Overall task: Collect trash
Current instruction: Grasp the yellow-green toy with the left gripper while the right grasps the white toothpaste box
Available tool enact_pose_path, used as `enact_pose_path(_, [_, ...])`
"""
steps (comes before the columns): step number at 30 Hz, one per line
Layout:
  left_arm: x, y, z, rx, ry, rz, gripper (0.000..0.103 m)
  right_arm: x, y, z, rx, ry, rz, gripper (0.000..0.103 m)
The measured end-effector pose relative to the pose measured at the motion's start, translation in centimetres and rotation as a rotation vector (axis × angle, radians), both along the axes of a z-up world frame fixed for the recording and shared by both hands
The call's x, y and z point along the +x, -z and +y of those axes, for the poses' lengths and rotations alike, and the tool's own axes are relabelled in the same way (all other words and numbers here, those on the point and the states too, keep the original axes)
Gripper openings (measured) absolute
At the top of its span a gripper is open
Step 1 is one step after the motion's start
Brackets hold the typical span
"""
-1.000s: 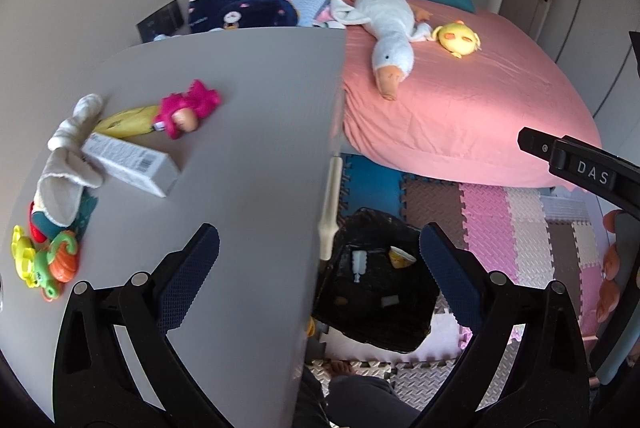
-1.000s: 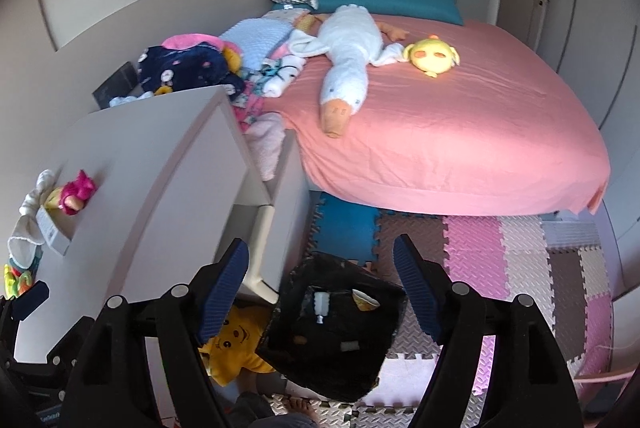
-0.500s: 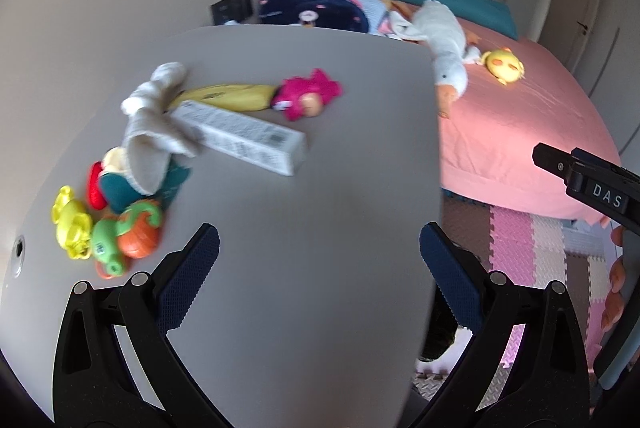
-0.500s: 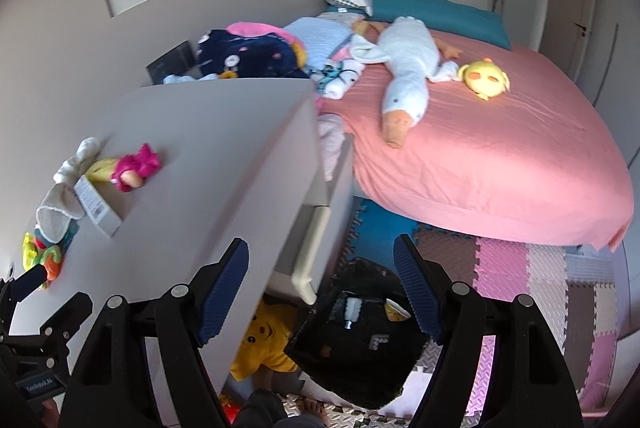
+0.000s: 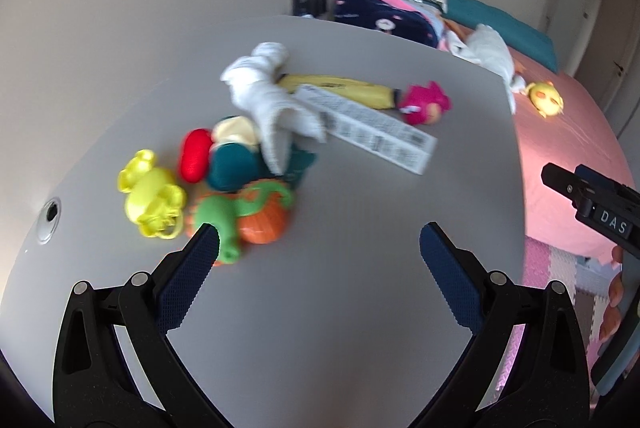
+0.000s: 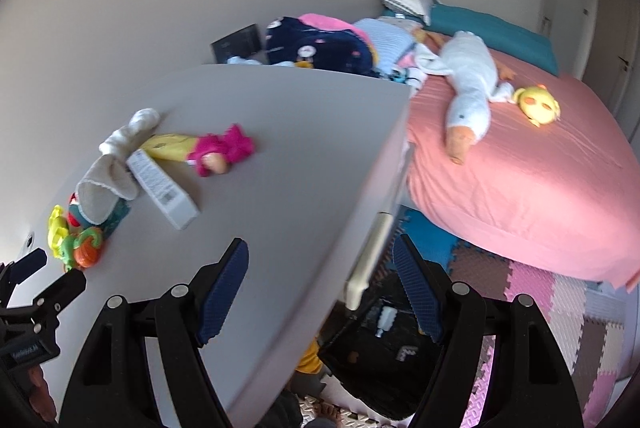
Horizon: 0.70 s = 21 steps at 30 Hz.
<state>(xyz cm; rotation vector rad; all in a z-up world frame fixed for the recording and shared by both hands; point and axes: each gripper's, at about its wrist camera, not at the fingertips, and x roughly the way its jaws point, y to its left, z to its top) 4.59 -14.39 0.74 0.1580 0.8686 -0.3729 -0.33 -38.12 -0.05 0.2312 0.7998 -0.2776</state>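
A long white carton with a barcode [image 5: 368, 127] lies on the grey desk top [image 5: 340, 288], partly under a white sock [image 5: 268, 99]; it also shows in the right wrist view [image 6: 162, 189]. My left gripper [image 5: 318, 260] is open and empty above the desk, short of the carton. My right gripper [image 6: 320, 292] is open and empty over the desk's right edge. A black trash bag [image 6: 384, 360] with a few pieces in it lies open on the floor below the desk.
Plastic toys [image 5: 224, 195] cluster at the desk's left. A pink-haired doll in yellow [image 5: 360, 93] lies behind the carton. A pink bed [image 6: 520, 167] with a plush goose [image 6: 470, 87] stands to the right. Foam mats [image 6: 560, 300] cover the floor.
My left gripper has swung left from the bag on the floor to over the desk and closer to the carton and toys. My right gripper has moved left toward the desk edge.
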Motion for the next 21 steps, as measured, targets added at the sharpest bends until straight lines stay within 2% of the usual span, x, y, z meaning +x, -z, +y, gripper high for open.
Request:
enact_pose_path(10, [2.6, 0.8, 5.4, -0.023, -0.100, 0.019, 0.097, 3.7, 0.6, 4.5, -0.021, -0.108, 0.022, 0.075])
enact_pose_path(21, [5.6, 1.4, 10.0, -0.061, -0.214, 0.029, 0.097, 7.2, 1.1, 7.3, -0.031, -0.173, 0.039, 0.075])
